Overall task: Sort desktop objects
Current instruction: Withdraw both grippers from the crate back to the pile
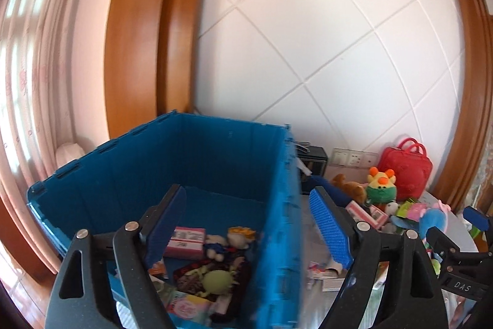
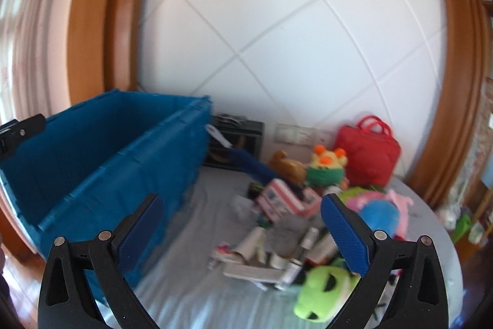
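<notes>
White tiled wall and wood trim backed a grey-clothed table (image 2: 191,292). Unsorted items formed 1 pile (image 2: 277,242) at the table's right: cartons, tubes, a green plush (image 2: 323,289), a blue plush (image 2: 380,215). 1 blue crate (image 1: 277,205) stood at the left, already holding a pink box (image 1: 186,242) and small toys. Right gripper (image 2: 243,236) hung just above the pile, jaws spread wide, nothing between them; the green plush lay just beside its right finger. Left gripper (image 1: 252,227) straddled the crate's near wall, jaws likewise spread and empty. Judged: the right hand was nearer the pile, which lay ahead and slightly right of it; the crate lay to its left.
</notes>
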A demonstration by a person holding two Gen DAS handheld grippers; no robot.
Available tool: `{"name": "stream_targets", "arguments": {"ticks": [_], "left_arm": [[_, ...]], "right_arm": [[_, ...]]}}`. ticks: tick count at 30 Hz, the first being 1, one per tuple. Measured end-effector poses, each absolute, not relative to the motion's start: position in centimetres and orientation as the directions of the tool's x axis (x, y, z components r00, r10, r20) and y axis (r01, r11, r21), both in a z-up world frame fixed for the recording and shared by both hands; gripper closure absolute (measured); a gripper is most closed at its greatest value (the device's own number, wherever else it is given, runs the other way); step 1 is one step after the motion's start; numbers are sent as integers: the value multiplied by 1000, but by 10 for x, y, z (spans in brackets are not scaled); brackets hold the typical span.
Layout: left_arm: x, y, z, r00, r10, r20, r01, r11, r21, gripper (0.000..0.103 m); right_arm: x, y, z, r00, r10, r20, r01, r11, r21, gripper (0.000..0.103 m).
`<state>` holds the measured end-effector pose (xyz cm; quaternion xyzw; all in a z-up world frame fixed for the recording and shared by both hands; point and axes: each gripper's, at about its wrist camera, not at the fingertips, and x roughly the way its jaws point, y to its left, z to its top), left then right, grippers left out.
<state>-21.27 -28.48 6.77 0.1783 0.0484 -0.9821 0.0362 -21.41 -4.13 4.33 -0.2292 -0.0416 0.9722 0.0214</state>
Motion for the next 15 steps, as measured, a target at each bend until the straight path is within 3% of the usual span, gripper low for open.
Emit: {"name": "stream_targets", "arguments": {"ticks": [8, 15], "left_arm": [[-225, -173, 51, -910, 59, -410, -55, -998, -22, 20], [-242, -100, 2, -852, 80, -518, -122, -991, 49, 20]], "right_arm": [[-193, 76, 18, -833, 228, -504, -193, -974, -122, 0], [-167, 190, -41, -706, 290, -646, -303, -948, -95, 0]]}}
